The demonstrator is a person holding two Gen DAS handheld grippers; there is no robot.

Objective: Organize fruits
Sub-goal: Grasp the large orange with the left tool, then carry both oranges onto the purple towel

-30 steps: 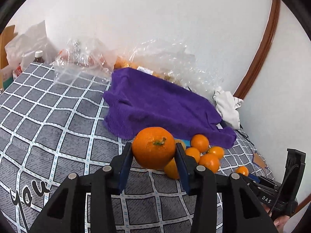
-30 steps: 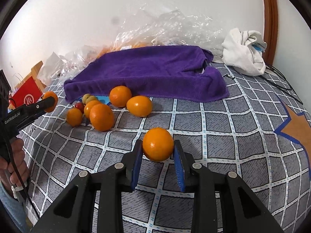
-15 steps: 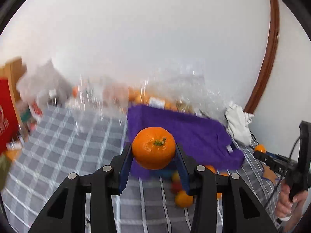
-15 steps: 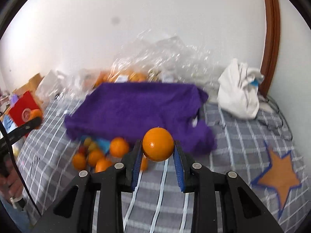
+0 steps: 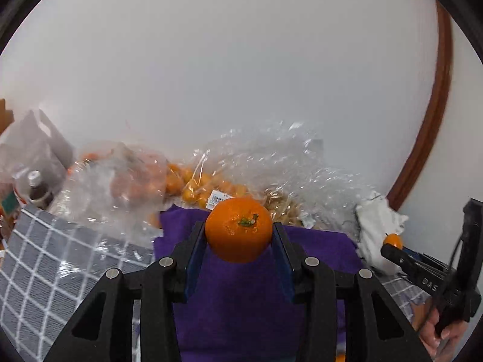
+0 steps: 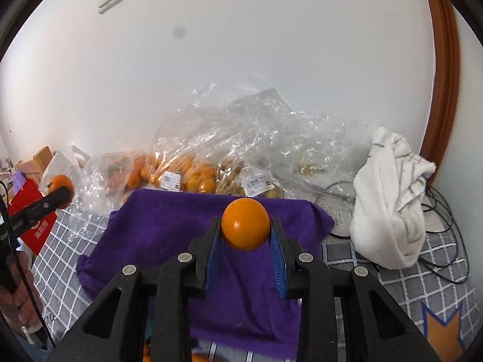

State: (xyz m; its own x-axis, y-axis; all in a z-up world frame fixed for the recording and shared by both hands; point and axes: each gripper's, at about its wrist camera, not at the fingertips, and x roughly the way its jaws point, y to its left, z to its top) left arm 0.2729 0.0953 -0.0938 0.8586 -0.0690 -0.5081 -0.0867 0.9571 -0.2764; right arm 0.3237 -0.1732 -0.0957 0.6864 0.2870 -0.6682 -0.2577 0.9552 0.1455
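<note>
My left gripper [image 5: 238,235] is shut on an orange with a green stem [image 5: 238,229] and holds it in the air above the purple towel [image 5: 241,295]. My right gripper [image 6: 245,230] is shut on a smooth orange [image 6: 245,223] above the same purple towel [image 6: 169,235]. The right gripper with its orange also shows at the right of the left wrist view [image 5: 392,241]. The left gripper with its orange shows at the left of the right wrist view [image 6: 60,187]. Loose fruit on the cloth peeks out at the bottom edge [image 6: 196,357], mostly hidden by the fingers.
Clear plastic bags of small oranges [image 6: 187,178] and other fruit [image 5: 132,181] lie against the white wall behind the towel. A white cloth bundle [image 6: 392,208] and cables sit at the right. A red bag [image 6: 36,223] and a bottle [image 5: 36,187] stand at the left on the checked cover [image 5: 39,259].
Both grippers have lifted their oranges off the checked cover and moved forward over the purple towel. The pile of loose fruit has dropped out of view below the fingers.
</note>
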